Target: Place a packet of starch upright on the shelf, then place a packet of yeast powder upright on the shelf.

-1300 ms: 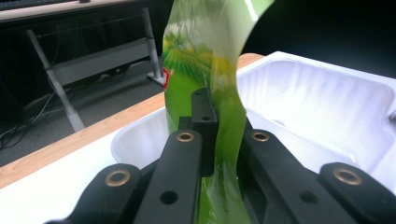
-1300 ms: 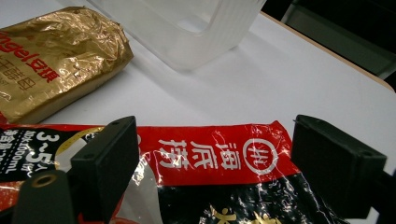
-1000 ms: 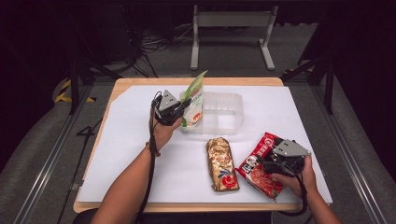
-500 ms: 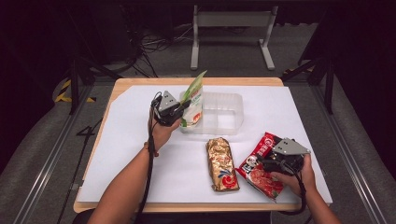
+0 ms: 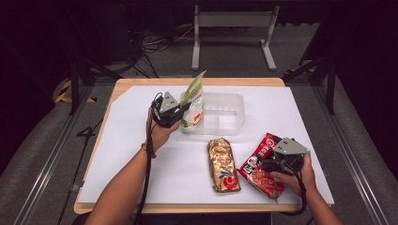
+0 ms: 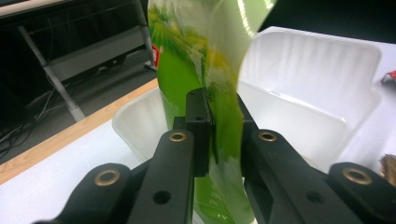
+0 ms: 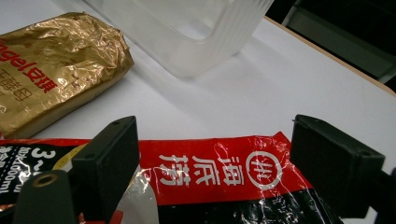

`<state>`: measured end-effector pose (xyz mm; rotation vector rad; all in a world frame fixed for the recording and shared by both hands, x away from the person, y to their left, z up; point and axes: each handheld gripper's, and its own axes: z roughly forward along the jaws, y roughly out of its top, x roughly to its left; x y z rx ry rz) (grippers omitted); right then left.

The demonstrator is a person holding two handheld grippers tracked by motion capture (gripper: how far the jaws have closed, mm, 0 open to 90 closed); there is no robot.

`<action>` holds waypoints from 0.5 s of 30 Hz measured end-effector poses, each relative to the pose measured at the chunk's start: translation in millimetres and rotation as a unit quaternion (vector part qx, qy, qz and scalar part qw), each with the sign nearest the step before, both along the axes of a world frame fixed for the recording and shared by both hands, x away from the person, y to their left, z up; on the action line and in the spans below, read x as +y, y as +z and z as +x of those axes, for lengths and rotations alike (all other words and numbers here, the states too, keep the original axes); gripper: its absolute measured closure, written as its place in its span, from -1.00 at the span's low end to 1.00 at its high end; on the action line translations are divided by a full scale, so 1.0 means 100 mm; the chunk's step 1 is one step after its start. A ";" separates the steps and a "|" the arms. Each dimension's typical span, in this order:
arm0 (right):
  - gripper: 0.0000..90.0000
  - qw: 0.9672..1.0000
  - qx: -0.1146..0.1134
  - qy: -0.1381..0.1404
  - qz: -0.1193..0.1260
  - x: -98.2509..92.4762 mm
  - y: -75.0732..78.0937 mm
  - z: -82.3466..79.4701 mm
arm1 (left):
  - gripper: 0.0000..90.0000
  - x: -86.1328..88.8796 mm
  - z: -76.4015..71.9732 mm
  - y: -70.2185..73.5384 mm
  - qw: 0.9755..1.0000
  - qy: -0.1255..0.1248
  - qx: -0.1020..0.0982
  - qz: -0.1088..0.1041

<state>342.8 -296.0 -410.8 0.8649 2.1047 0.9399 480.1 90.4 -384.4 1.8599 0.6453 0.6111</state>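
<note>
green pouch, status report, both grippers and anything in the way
Left gripper clamped on green pouch, jaws just easing, pouch upright in clear bin. Right gripper open over red packet. Nothing blocking.

The green pouch (image 5: pixel 193 104) stands upright in the left end of the clear tray (image 5: pixel 234 101), blocking that end, while the tray's right compartments lie open from above. The gold packet (image 5: pixel 223 164) and the red packet (image 5: pixel 261 164) crowd the near-right table. The white sheet (image 5: pixel 126 136) at the left, and the far-right area, offer free passage.
</note>
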 end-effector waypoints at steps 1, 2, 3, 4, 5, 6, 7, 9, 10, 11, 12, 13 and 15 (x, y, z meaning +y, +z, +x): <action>-0.64 1.000 0.000 0.000 0.000 0.00 0.00 0.00 | 0.83 0.02 -0.03 0.02 1.000 -0.007 -0.007 0.012; -0.64 1.000 0.000 0.000 0.000 -0.01 0.00 -0.01 | 0.80 0.03 -0.04 0.04 1.000 -0.008 -0.007 0.013; -0.64 1.000 -0.001 -0.001 0.000 -0.02 0.01 -0.01 | 0.77 0.04 -0.04 0.05 1.000 -0.012 -0.007 0.014; -0.64 1.000 -0.002 -0.002 0.001 -0.02 0.01 -0.01 | 0.73 0.06 -0.06 0.06 1.000 -0.014 -0.006 0.014; -0.64 1.000 0.000 -0.004 0.004 -0.03 0.01 -0.01 | 0.71 0.07 -0.07 0.07 1.000 -0.016 -0.002 0.016; -0.64 1.000 0.001 -0.005 0.006 -0.04 0.00 -0.01 | 0.71 0.09 -0.08 0.08 1.000 -0.018 -0.007 0.021; -0.64 1.000 0.002 -0.007 0.007 -0.04 0.00 -0.01 | 0.70 0.11 -0.10 0.09 0.999 -0.020 -0.007 0.025; -0.64 1.000 0.004 -0.007 0.007 -0.04 0.00 -0.03 | 0.63 0.15 -0.14 0.11 0.999 -0.022 -0.010 0.031; -0.64 1.000 0.004 -0.005 0.006 -0.05 0.00 -0.03 | 0.61 0.15 -0.14 0.11 0.999 -0.022 -0.010 0.031; -0.64 1.000 0.005 -0.005 0.006 -0.05 -0.01 -0.05 | 0.58 0.21 -0.21 0.13 0.999 -0.025 -0.016 0.033; -0.64 1.000 0.005 -0.005 0.007 -0.05 -0.01 -0.06 | 0.53 0.24 -0.24 0.15 0.999 -0.028 -0.018 0.037; -0.64 1.000 0.005 -0.005 0.007 -0.05 -0.01 -0.06 | 0.51 0.24 -0.24 0.15 0.999 -0.028 -0.018 0.037; -0.64 1.000 0.008 -0.006 0.012 -0.07 -0.02 -0.07 | 0.46 0.31 -0.33 0.17 0.998 -0.032 -0.025 0.040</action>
